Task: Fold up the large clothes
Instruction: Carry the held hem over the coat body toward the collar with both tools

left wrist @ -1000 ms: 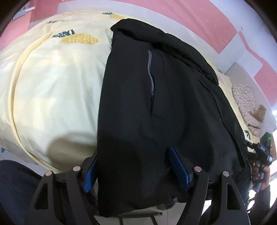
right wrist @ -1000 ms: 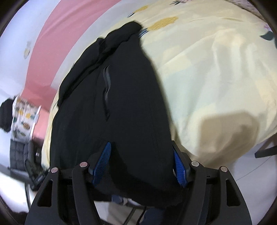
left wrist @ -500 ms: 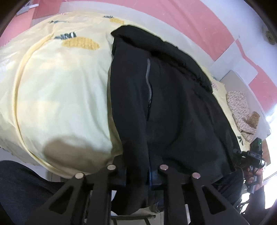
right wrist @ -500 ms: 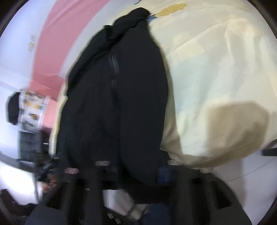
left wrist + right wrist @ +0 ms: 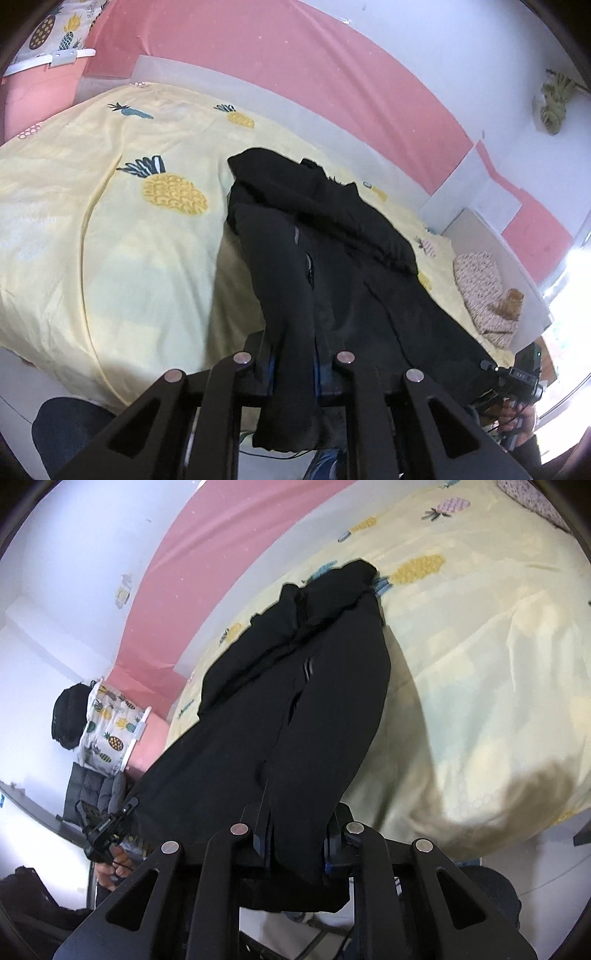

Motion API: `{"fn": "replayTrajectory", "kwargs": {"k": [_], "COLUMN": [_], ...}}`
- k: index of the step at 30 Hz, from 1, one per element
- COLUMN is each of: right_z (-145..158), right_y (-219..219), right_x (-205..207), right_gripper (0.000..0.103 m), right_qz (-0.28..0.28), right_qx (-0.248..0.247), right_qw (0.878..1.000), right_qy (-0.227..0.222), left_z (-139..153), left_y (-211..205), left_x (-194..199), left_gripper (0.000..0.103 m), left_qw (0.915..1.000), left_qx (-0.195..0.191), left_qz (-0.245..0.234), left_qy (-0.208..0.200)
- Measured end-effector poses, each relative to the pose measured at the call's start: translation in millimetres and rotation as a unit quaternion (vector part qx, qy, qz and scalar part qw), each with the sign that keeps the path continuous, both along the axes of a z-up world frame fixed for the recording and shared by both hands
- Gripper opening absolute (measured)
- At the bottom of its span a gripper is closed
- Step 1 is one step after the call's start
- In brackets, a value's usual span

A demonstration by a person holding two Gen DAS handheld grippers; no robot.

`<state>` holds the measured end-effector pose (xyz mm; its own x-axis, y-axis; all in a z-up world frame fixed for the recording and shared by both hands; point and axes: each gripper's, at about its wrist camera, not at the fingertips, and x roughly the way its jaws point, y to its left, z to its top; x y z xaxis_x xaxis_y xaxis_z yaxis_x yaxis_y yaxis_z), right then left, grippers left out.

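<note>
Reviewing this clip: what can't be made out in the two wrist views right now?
- Left wrist: the jacket's near hem is covered by the left tongs; the pads gripping it are buried in cloth.
- Right wrist: the hem is likewise hidden behind the right tongs.
- Either view: whether the jacket's far end rests flat on the bedspread; its own folds hide that.

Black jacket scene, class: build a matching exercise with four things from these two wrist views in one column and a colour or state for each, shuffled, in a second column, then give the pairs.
Things:
1. black jacket
2. bedsheet
3. wall band
4. left gripper

Descriptions:
A. pink
B. pale yellow with pineapple print
C. near hem pinched at two places, far end lying on the bed
D. jaws shut on dark cloth

Pairs: 1-C, 2-B, 3-A, 4-D
</note>
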<state>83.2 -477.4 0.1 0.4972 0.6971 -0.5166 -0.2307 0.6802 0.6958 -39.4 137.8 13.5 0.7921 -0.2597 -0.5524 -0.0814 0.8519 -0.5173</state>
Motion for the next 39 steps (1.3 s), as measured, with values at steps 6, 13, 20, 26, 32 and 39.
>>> {"fn": "replayTrajectory", "kwargs": {"k": [6,13,20,26,32,39], "right_z": [44.6,108.3,139.4,129.6,95.6,30.0], "right_y": [-3.4,8.4,22.1,35.4,50.6,63.8], "right_x": [17.3,75.0,157.1,247.8,334.0,414.3], "right_gripper": [0.018,0.018,0.018,0.019,0.019,0.020], "right_qz": [-0.022,-0.020,-0.033,-0.057,-0.074,-0.106], "right_qx": [0.036,0.031,0.022,0.012,-0.006,-0.035], "right_qw": [0.996,0.989,0.987,0.990,0.994,0.994], "right_qy": [-0.078,-0.145,-0.158,-0.127,-0.079,0.013], "left_z": [41.8,92.9,131.5,128.1,94.6,20.1], "left_y": [4.8,21.7,31.0,33.4,33.3,32.8], "left_x": [25.2,82.7,178.8,271.3,370.1,470.0], "left_gripper": [0.014,0.014,0.014,0.015,0.015,0.015], "left_qw": [0.9988,0.9952,0.9939,0.9958,0.9977,0.9930], "left_qx": [0.007,0.017,0.027,0.030,0.043,0.069], "left_qz": [0.008,0.017,0.025,0.036,0.046,0.058], "left_qy": [-0.049,-0.094,-0.104,-0.079,-0.025,0.075]}}
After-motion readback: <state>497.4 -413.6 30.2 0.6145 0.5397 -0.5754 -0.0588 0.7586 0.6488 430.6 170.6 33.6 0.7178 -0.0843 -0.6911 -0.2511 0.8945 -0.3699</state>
